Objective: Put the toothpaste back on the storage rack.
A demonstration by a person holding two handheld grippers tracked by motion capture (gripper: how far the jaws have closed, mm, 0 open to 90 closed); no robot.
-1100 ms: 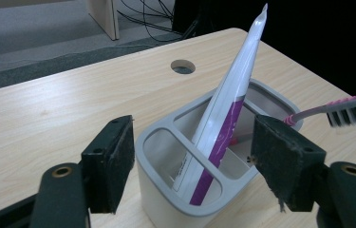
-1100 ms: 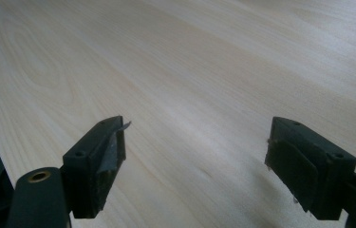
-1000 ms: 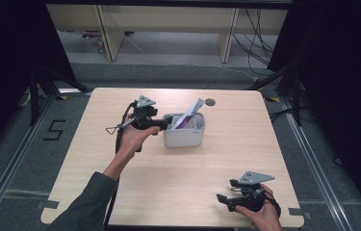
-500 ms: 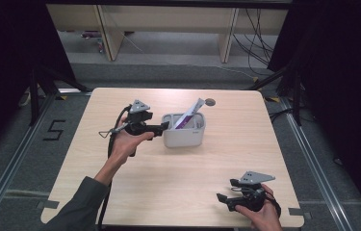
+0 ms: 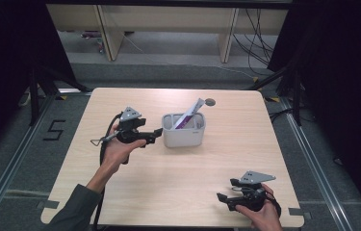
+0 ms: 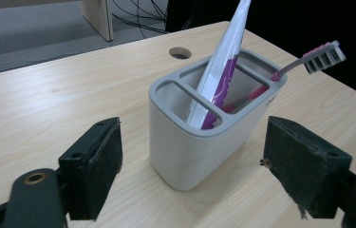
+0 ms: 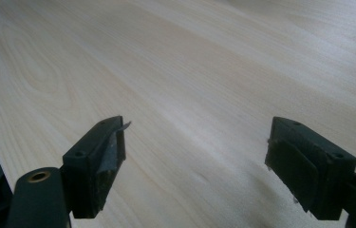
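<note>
Item: grey holder (image 5: 184,131), three compartments, upright near the middle of the wooden table (image 5: 120,207). Contents: white-and-purple tube (image 6: 220,71) leaning in the centre compartment; pink toothbrush (image 6: 304,61) in the end compartment farthest from the left gripper, bristle head jutting past the rim

Left gripper (image 5: 155,134): level with the holder, just beside its near end, jaws spread wide, nothing held. In the left gripper view the holder sits between the two pads, untouched by either

Right gripper (image 5: 226,198): low over bare wood at the near right corner, well apart from the holder, jaws wide, empty

Step in hand, as judged: the left gripper at the holder, either to seat its body or to take an item from it. Handling notes: keep the pads square to the flat walls, centred on the body; close slowly so the holder does not skid or tip; steer clear of the leaning tube; the right gripper is free to steady the far side
</note>
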